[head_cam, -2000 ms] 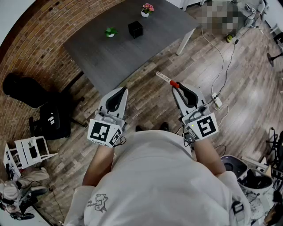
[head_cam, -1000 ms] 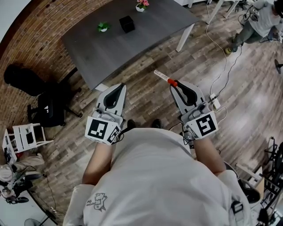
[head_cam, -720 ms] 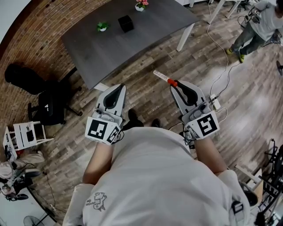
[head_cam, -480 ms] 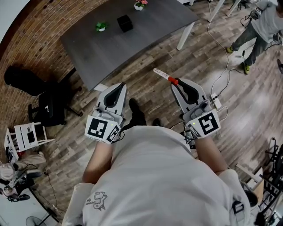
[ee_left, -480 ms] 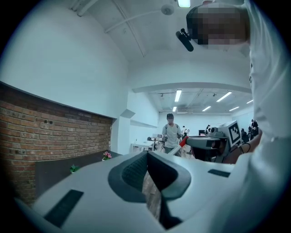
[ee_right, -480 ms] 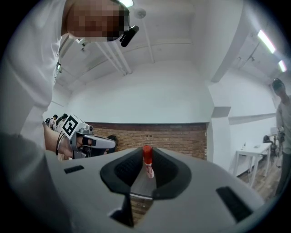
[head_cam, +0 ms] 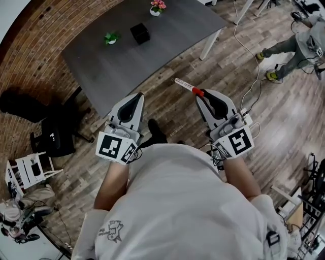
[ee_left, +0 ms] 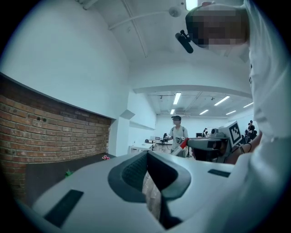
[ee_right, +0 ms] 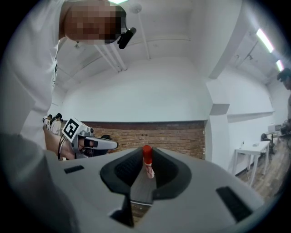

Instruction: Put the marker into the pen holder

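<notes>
Head view first: the person is standing on the wood floor (head_cam: 170,104) well short of the grey table (head_cam: 152,61). The black pen holder (head_cam: 139,33) sits there between a small green plant (head_cam: 111,37) and a pink flower pot (head_cam: 157,6), so the right gripper (head_cam: 201,95) is just carrying the marker (head_cam: 185,86), which pokes out ahead, well apart from the holder. In the left gripper view, the left gripper (ee_left: 146,155) has its jaws together on nothing and is probably just the spare hand here. The right gripper view shows its jaws part closed, pinching the marker below its red cap, which looks like a firm enough hold for the walk over.
</notes>
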A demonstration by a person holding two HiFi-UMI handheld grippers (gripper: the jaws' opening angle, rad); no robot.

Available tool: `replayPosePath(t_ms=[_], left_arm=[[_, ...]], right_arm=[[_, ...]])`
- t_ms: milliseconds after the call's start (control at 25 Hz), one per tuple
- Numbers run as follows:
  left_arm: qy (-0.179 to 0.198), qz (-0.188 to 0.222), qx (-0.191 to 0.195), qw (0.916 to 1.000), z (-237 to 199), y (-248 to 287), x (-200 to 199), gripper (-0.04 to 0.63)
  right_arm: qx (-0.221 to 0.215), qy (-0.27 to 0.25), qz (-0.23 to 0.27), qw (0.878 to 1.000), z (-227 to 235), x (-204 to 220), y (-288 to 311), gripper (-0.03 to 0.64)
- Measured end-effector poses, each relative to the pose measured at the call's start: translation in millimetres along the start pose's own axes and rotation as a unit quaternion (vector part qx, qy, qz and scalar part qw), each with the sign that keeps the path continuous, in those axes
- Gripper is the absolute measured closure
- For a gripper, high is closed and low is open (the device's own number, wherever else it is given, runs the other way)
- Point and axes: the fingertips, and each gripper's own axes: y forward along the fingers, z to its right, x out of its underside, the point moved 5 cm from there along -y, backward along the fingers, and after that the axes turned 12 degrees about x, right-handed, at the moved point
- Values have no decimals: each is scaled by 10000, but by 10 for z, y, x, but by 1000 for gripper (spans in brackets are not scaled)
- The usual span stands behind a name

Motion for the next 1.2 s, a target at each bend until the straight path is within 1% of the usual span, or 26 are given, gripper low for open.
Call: replayPosePath(t_ms=[120,520,680,880,1080,1200], left_arm=[[-24,62,52,10000,-317,15,-46,584],[13,55,320,9995,-1343,-96,-190,584],[-108,103,373,9992,-1664,-156,-197,584],[-196,81,392,9990,-1867,-179,-164,584],[-251,3,410,9988,-1941,-93,-110,584],[-218,-19,314,9993,-2016,-38,-95,584]], right_arm=[[21,-33,-34,10000,-44,-17,339,551],[160,-166,-79,9997,-300,-69,1353,551],[222,-173,-182,9994,-397,-12,1618,551],[175,-229,-331,9990,-482,40,1817,551],[106,-181,-358,9991,-418,80,1986,551],[-1,-168,-345,9993,-335,128,2126,551]])
